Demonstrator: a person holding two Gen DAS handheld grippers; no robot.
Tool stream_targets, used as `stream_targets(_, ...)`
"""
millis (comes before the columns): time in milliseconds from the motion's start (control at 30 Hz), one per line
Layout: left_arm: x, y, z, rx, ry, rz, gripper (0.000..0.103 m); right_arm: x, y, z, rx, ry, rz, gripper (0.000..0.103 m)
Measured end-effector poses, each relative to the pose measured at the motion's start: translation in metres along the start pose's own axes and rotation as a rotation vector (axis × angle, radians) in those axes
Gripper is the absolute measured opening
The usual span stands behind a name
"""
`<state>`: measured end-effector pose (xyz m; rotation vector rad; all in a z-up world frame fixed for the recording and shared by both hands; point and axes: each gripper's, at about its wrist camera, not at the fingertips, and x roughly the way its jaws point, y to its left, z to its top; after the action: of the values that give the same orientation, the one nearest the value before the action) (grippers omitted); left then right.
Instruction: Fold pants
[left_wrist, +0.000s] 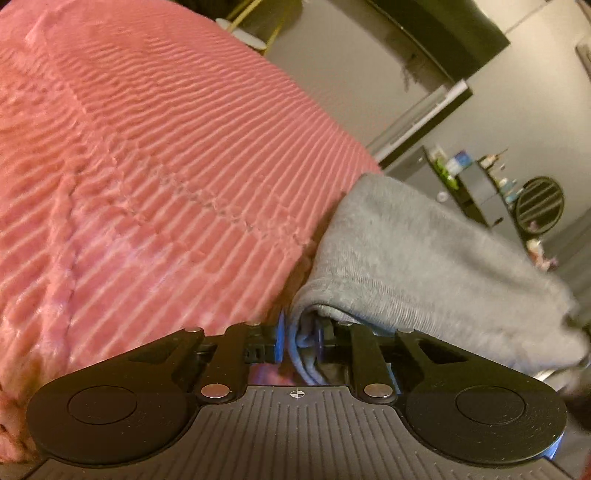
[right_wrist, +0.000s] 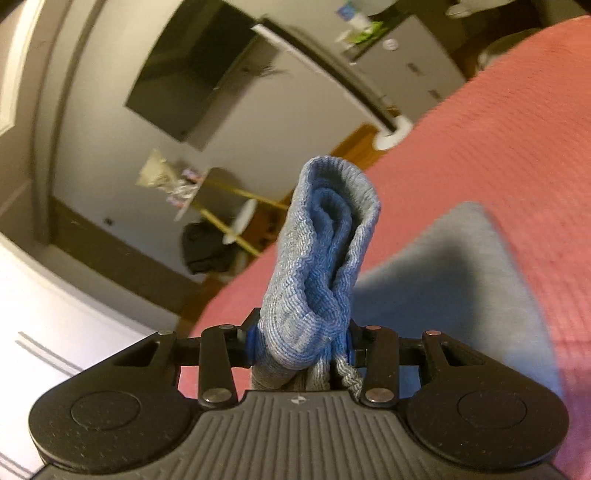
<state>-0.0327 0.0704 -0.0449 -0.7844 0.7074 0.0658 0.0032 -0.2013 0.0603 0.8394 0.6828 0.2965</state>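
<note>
Grey sweatpants (left_wrist: 424, 258) lie at the right side of a pink ribbed bedspread (left_wrist: 155, 158). My left gripper (left_wrist: 301, 338) is shut on a folded edge of the pants, with cloth bunched between its blue pads. In the right wrist view my right gripper (right_wrist: 299, 345) is shut on the ribbed waistband (right_wrist: 325, 251), which stands up in a thick folded loop above the jaws; a drawstring hangs at the right pad. The rest of the pants (right_wrist: 461, 280) trails down onto the bedspread (right_wrist: 498, 129) behind it.
A dark TV (right_wrist: 199, 70) hangs on the wall over a long shelf. A grey cabinet (right_wrist: 406, 62) with bottles on top stands beyond the bed. A small table with yellow legs (right_wrist: 240, 210) and a dark bag (right_wrist: 207, 251) sit on the floor past the bed's edge.
</note>
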Motion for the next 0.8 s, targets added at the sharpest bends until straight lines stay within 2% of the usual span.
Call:
stream_targets(67, 0.003, 0.001, 0.002, 0.005, 0.02, 0.018, 0.02, 0.003, -0.022, -0.005, 0.013, 0.0, -0.034, 0.041)
stream_targets(133, 0.007, -0.004, 0.001, 0.028, 0.038, 0.063, 0.022, 0.009, -0.044, -0.014, 0.005, 0.009, -0.112, 0.042)
stream_targets(267, 0.011, -0.007, 0.001, 0.041, 0.056, 0.099, 0.027, 0.036, -0.095, -0.033, 0.074, 0.132, -0.305, 0.051)
stream_targets(333, 0.011, -0.007, 0.001, 0.041, 0.057, 0.105, 0.029, 0.032, -0.11, -0.039, 0.131, 0.114, -0.246, 0.055)
stream_targets(433, 0.018, -0.009, 0.004, 0.049, 0.065, 0.121, 0.03, 0.024, -0.113, -0.04, 0.151, 0.109, -0.208, 0.06)
stream_targets(567, 0.019, -0.01, 0.001, 0.06, 0.069, 0.128, 0.03, 0.018, -0.108, -0.042, 0.122, 0.13, -0.197, 0.068)
stream_targets(800, 0.022, -0.006, 0.004, 0.048, 0.076, 0.119, 0.031, 0.013, -0.106, -0.053, 0.15, 0.141, -0.186, 0.069)
